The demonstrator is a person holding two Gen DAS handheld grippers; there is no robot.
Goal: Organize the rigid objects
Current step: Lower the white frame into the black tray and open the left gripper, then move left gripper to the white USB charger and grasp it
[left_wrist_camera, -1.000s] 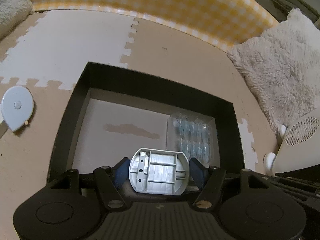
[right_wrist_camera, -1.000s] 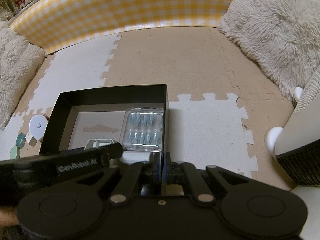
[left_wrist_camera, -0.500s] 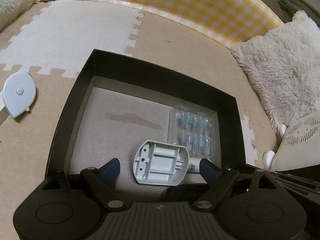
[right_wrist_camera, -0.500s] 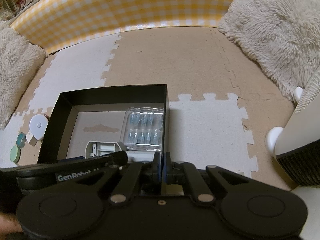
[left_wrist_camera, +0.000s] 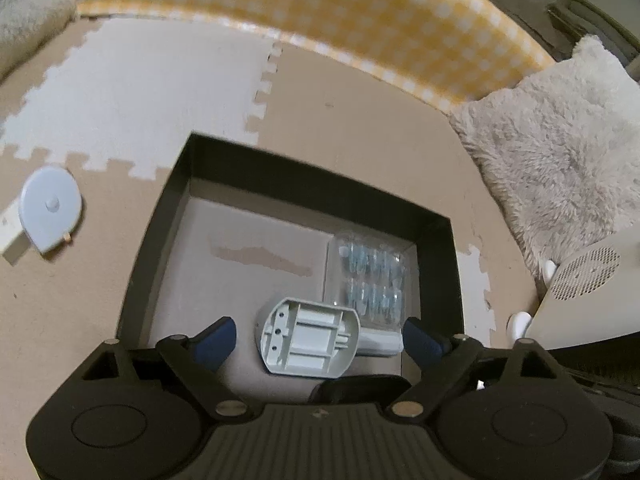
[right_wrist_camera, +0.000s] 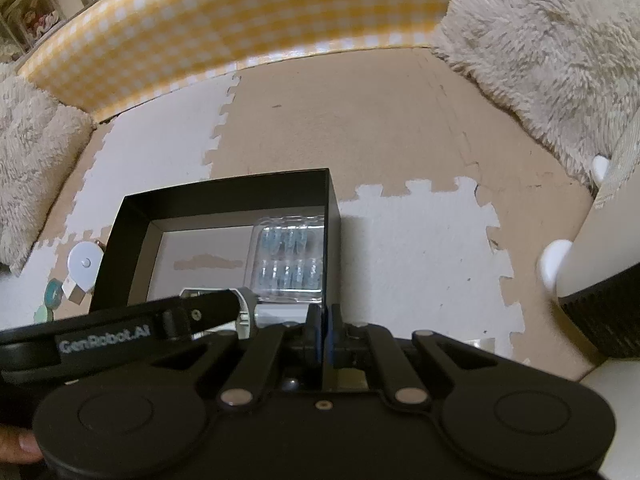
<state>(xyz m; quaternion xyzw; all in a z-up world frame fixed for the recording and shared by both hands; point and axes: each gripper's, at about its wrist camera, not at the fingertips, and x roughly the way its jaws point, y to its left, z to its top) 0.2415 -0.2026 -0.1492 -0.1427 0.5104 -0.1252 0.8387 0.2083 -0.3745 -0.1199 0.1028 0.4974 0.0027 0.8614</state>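
Observation:
A black open box [left_wrist_camera: 160, 240] sits on the foam floor mat; it also shows in the right wrist view [right_wrist_camera: 332, 208]. Inside lie a grey plastic part [left_wrist_camera: 308, 338], a clear blister pack of blue pieces [left_wrist_camera: 370, 280] and a small white block [left_wrist_camera: 380, 342]. My left gripper [left_wrist_camera: 320, 338] is open and empty, its blue pads either side of the grey part, above the box's near edge. My right gripper [right_wrist_camera: 322, 332] is shut on nothing, at the box's near right corner. A pale blue teardrop tape measure [left_wrist_camera: 50, 210] lies left of the box.
A yellow checked wall [left_wrist_camera: 360, 20] bounds the far side. Fluffy cream cushions [left_wrist_camera: 560, 140] lie right and far left. A white appliance [left_wrist_camera: 588, 280] stands at the right. Small green discs [right_wrist_camera: 52, 296] lie left of the box. The left tool's arm [right_wrist_camera: 120, 332] crosses the right view.
My left gripper opened and let go of the grey part, which now lies in the box beside the blister pack. The left gripper has drawn back slightly. The right gripper stayed shut.

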